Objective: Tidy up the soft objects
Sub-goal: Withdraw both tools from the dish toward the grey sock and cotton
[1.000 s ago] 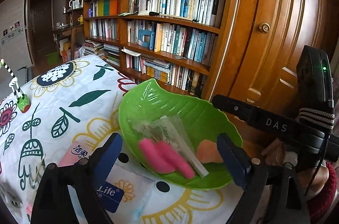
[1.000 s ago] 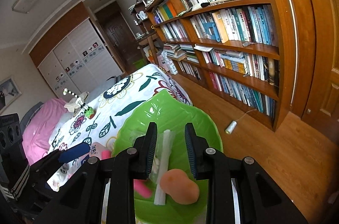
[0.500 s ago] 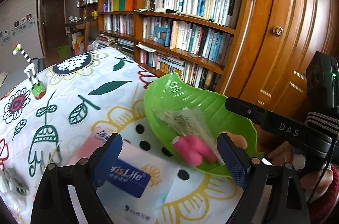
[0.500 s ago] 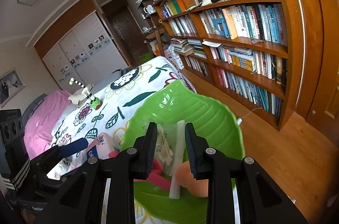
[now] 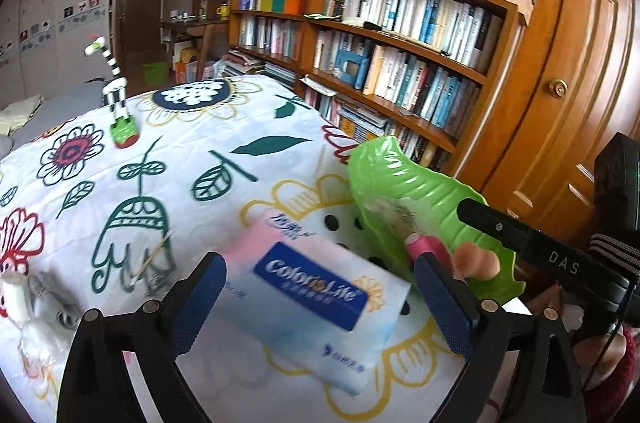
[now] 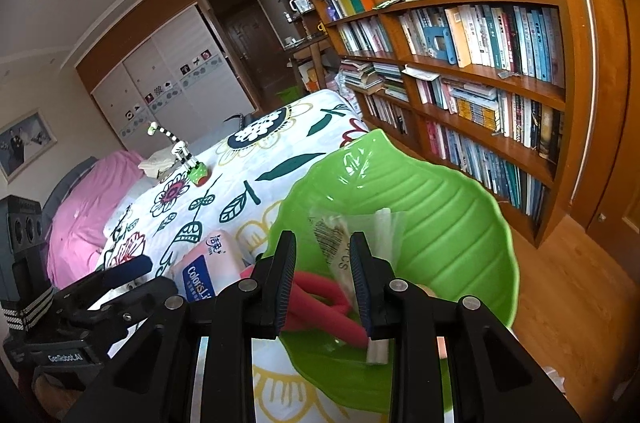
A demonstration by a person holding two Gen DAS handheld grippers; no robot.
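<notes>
- Left wrist view: the left gripper [image 5: 320,297] is hanging with its blue-padded jaws spread wide, gripping nothing, above a soft white-and-blue plastic-wrapped tissue pack [image 5: 316,307] that is lying on the floral-print bedspread [image 5: 168,151]. A pink tissue pack [image 5: 260,235] is lying just behind it. To the right, a green leaf-shaped plastic dish [image 5: 404,183] is holding a pink foam roller [image 5: 426,249], a peach-coloured sponge [image 5: 478,261] and a clear packet.
- Right wrist view: the right gripper [image 6: 324,279] is poised over the same dish [image 6: 440,223], jaws narrowed to a slim gap but pinching nothing; a clear plastic packet of cotton swabs [image 6: 340,239] and the rollers [image 6: 332,307] are lying below the gap.
- Step in hand, as judged: the left gripper is lining up on the blue-labelled pack, while several soft items are already sitting in the dish.
- Next move, as judged: lowering the left jaws to straddle the pack across its narrow side, then closing gently, since the wrapper is likely to slip.
</notes>
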